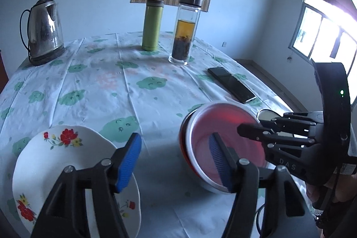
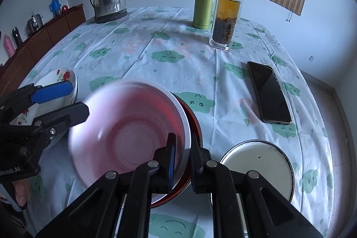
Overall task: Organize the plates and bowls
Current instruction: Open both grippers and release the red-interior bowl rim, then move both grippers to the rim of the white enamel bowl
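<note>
My right gripper (image 2: 181, 162) is shut on the rim of a red bowl with a pink-white inside (image 2: 127, 133) and holds it tilted and blurred above the table. The same bowl (image 1: 223, 137) shows in the left wrist view, with the right gripper (image 1: 247, 128) on its far side. My left gripper (image 1: 176, 162) is open and empty between the bowl and a white flowered plate (image 1: 55, 162). The flowered plate (image 2: 60, 79) also shows at the left of the right wrist view, behind the left gripper (image 2: 67, 99). A white round plate with a dark rim (image 2: 256, 166) lies below my right gripper.
A steel kettle (image 1: 43, 30), a green flask (image 1: 152, 26) and a glass tea bottle (image 1: 185, 30) stand at the back of the cloth-covered table (image 1: 133, 90). A black phone (image 1: 232, 84) lies at the right. A wooden sideboard (image 2: 44, 37) stands left of the table.
</note>
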`<state>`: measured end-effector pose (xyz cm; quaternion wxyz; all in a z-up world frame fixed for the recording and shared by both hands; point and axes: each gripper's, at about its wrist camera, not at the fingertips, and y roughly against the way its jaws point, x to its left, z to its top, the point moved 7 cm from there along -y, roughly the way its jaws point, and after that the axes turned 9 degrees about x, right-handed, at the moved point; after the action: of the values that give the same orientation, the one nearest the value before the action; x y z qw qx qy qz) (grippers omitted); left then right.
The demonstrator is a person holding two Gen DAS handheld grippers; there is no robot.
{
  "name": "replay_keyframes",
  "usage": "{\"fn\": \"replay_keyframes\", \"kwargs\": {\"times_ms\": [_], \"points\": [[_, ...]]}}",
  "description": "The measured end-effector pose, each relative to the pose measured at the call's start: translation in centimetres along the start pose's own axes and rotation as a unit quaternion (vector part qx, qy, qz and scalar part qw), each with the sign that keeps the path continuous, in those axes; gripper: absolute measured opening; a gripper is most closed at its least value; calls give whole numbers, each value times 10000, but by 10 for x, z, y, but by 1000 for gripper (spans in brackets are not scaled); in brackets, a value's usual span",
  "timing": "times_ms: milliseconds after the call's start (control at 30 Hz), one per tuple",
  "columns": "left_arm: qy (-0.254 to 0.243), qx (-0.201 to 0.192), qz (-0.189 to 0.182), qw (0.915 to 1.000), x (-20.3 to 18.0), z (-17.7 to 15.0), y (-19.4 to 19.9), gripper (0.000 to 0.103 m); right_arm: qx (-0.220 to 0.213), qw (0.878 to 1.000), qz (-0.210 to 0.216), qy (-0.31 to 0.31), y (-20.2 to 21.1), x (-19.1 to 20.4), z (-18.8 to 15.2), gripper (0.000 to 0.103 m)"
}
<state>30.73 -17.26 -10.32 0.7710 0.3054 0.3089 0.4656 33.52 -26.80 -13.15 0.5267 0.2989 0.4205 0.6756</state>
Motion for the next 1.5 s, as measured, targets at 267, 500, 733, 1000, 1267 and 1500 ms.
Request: {"fn": "replay_keyframes", "kwargs": {"times_ms": [267,500,733,1000,1267,1500], "points": [[12,26,145,9999,6,-2,-7,64,-64,9999,19,91,2,5,-2,40],[55,122,147,9998,10,-6,-13,64,-236,9997,79,40,12,3,-2,50],[163,120,103,9997,14,-7,-14,67,-378,9993,-17,84,12,4,1,55],[38,29,201,9998,10,-8,-11,67,-453,9984,-349,-36,18,-20,-2,56],[-137,-260,349,9990,4,-5,-1,71,-591,9972,-183,-410,31,-38,-31,56],[-391,-454,509,9969,-5,-6,1,72,-806,9937,-174,-756,45,-60,-50,61]]}}
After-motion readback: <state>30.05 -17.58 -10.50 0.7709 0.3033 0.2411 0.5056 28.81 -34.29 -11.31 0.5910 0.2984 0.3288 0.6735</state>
